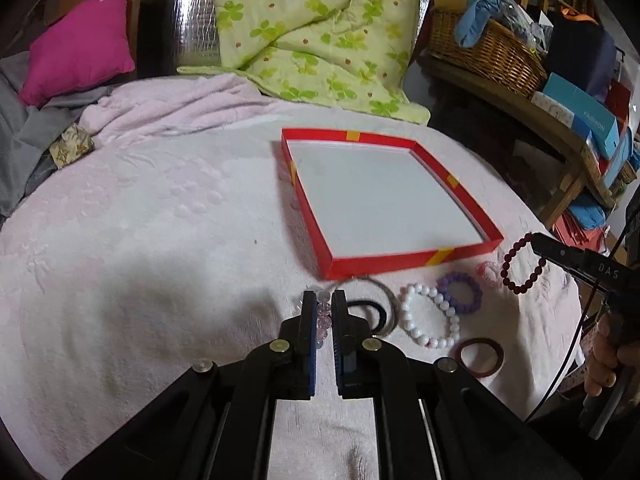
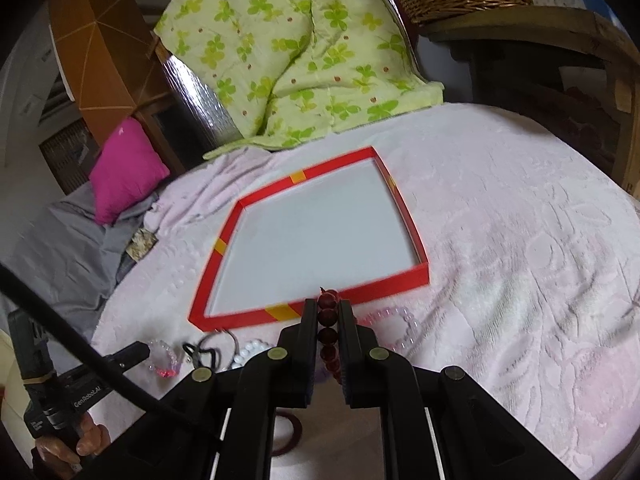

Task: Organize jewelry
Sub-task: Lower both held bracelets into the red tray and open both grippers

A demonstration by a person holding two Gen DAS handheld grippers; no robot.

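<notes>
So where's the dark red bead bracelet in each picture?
Left wrist view: the dark red bead bracelet hangs at the far right, pinched by the right gripper, beside the red tray's near right corner.
Right wrist view: the bracelet is bottom centre, held between the shut jaws, just in front of the tray's near edge.
Shared landmark: the red tray with the white floor.

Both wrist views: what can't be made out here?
- Clear bracelet, left wrist view: mostly hidden between the left gripper's fingers.
- Dark red bracelet, right wrist view: lower loop hidden behind the right gripper.
- Red bangle, right wrist view: mostly covered by the gripper body.
- Black bands and thin hoop, left wrist view: partly behind a finger; count unclear.
</notes>
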